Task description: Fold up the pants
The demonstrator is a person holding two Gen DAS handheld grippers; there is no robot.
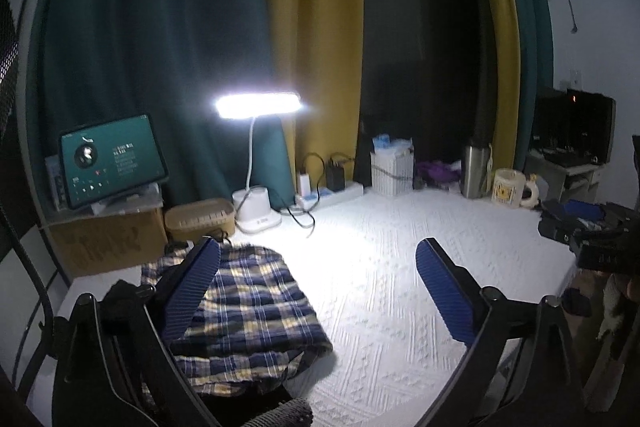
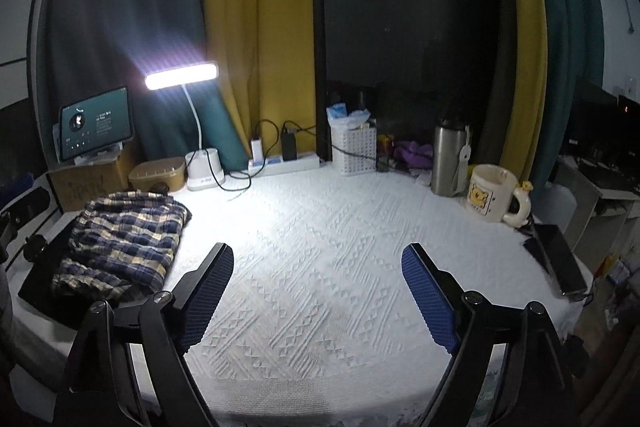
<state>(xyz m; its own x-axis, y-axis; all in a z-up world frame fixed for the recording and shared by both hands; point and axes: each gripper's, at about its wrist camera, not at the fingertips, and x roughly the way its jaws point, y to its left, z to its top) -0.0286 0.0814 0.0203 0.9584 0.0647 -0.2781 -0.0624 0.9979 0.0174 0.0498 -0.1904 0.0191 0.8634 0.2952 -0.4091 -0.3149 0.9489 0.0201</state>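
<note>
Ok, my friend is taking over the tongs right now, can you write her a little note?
Left tongs: open, holding nothing.
Right tongs: open, holding nothing, above bare white tablecloth.
Pants: plaid, folded into a bundle at the table's left side, partly on a black mat, released.
Done: the folding looks finished.
Left: maybe just tidy the bundle's loose edges; otherwise nothing obvious.

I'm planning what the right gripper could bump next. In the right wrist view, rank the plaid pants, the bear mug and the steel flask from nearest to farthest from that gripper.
From the right gripper, which is open over bare cloth:
1. Plaid pants, folded, at its left, beside the left finger.
2. Bear mug, farther back on the right.
3. Steel flask, just behind the mug at the curtain.
</note>
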